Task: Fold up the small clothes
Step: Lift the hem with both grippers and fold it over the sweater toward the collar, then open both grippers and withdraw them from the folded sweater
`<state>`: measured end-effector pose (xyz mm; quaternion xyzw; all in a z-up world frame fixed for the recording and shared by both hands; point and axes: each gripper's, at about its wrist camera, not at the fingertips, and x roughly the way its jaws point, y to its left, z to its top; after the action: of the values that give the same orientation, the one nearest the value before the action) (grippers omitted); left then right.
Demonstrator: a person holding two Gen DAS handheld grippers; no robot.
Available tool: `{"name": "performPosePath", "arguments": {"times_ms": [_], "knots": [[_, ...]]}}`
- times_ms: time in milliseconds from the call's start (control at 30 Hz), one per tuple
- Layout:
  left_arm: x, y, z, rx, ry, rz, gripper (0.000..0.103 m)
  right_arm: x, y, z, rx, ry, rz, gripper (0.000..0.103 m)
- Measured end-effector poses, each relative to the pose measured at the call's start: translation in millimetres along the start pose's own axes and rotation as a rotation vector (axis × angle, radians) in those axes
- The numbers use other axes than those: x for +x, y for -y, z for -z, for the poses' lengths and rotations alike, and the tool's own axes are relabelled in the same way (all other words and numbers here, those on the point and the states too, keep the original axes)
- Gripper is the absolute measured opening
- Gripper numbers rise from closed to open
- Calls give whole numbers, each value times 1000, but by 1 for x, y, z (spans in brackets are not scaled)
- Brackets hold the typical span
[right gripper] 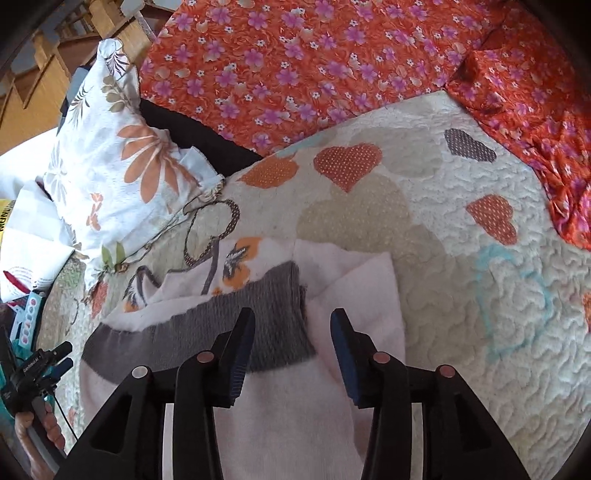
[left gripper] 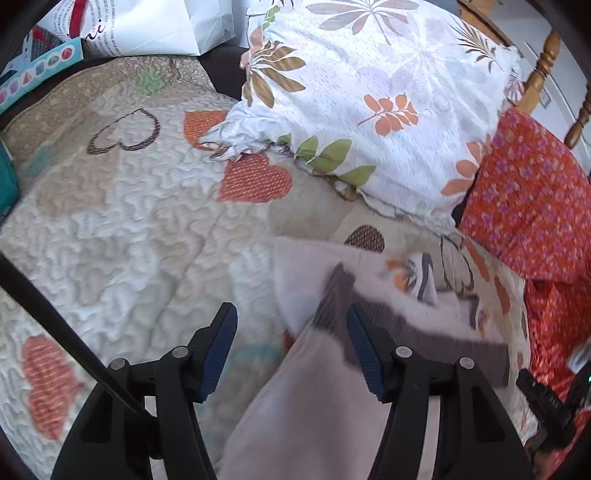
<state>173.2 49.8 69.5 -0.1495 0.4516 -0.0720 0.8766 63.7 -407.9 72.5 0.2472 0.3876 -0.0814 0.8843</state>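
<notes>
A small pale pink garment (left gripper: 314, 413) with a grey ribbed band (left gripper: 417, 328) and an orange flower print lies partly folded on the heart-patterned quilt (left gripper: 122, 229). My left gripper (left gripper: 290, 317) hovers over its left edge, jaws apart, with the cloth below and no pad pressing on it. The right wrist view shows the same garment (right gripper: 291, 417) and grey band (right gripper: 273, 332) under my right gripper (right gripper: 293, 321), which is also open above the cloth. The left gripper (right gripper: 55, 356) shows at the lower left there, held by a hand (right gripper: 40, 428).
A white floral pillow (left gripper: 369, 92) lies beyond the garment, with an orange flowered cloth (right gripper: 295, 66) beside it and along the quilt's far side. Wooden posts (left gripper: 543, 70) stand at the back right. White paper bags (left gripper: 147, 26) and a turquoise box (left gripper: 37, 70) sit far left.
</notes>
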Motion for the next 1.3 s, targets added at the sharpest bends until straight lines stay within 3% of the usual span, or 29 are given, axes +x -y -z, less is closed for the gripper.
{"name": "performPosePath", "arguments": {"times_ms": [100,300,367,467,533,633,667,733,767,800,867,967,1100,1200,1300], "knots": [[-12,-9,14,47,-30,-2,61,-13,6,8,11,-21,-13,47],[1,-21,58,154,-219,88,63,-31,19,29,39,-96,-33,52],[11,-17,70,214,-258,65,62,-37,22,36,36,-105,-23,54],[13,-20,71,241,-226,-24,6,-45,28,46,19,-113,5,56],[4,-37,60,137,-179,-41,5,-52,37,51,14,-116,30,57],[-13,-51,48,97,-77,-139,3,-61,57,58,38,-121,56,57],[-17,-54,46,88,-61,-130,3,-64,63,59,49,-123,56,57],[-26,-58,45,56,-57,-42,5,-72,75,63,79,-126,43,60],[-26,-58,45,50,-61,-8,16,-75,80,66,96,-129,31,62],[-25,-57,48,48,-76,36,39,-78,87,70,124,-134,2,63],[-20,-49,52,59,-97,69,71,-80,95,78,174,-148,-50,66],[-4,-39,65,109,-147,93,73,-76,99,89,234,-178,-116,66],[20,-35,68,109,-198,143,77,-62,84,95,204,-205,-168,66],[26,-29,68,113,-177,182,88,-45,68,95,168,-220,-203,67],[32,-18,69,119,-185,223,89,-24,51,95,136,-213,-207,69]]}}
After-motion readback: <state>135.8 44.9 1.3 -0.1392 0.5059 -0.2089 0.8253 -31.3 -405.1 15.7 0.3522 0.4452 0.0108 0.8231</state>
